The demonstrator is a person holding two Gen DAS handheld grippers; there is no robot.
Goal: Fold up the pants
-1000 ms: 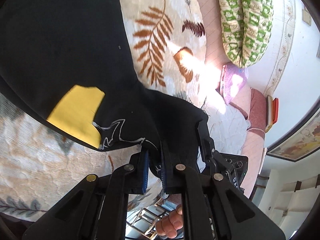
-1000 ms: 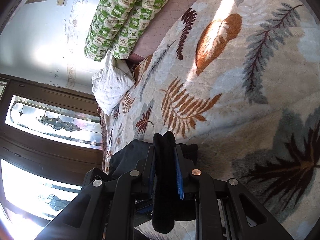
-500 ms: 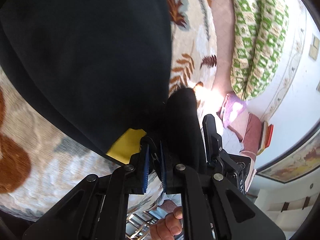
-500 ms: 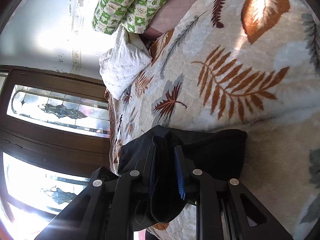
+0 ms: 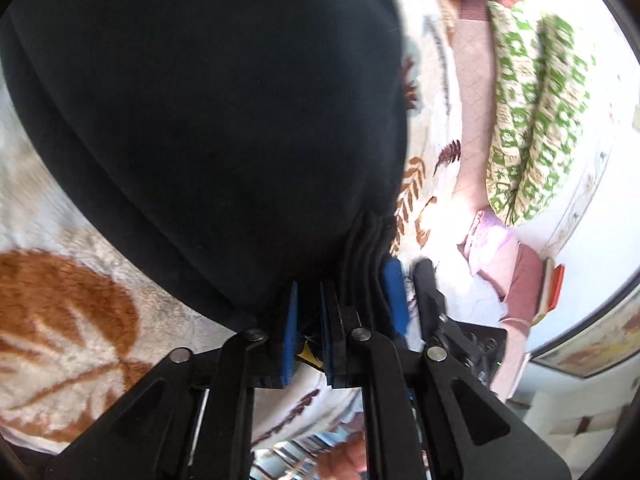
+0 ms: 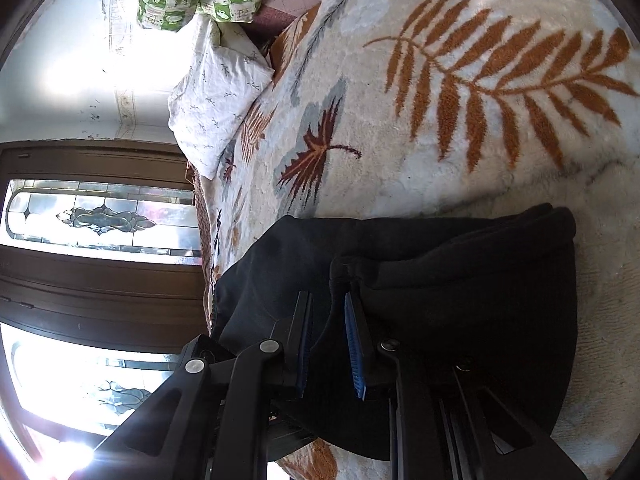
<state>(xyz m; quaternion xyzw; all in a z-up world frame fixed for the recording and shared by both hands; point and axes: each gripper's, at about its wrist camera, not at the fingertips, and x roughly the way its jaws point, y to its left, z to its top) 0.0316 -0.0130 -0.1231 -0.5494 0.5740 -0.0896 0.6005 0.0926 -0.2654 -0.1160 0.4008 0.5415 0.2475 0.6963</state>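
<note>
I have both ends of the black pants pinched. My left hand-held gripper is all but closed on a bunched edge of the cloth, and my right hand-held gripper has a fold of it between its blue pads, jaws closing. The pants lie on the bed's leaf-print blanket, already doubled: I see several stacked layers at the edge in the right view. I judge one fold is being laid down; releasing, smoothing and perhaps another fold remain.
</note>
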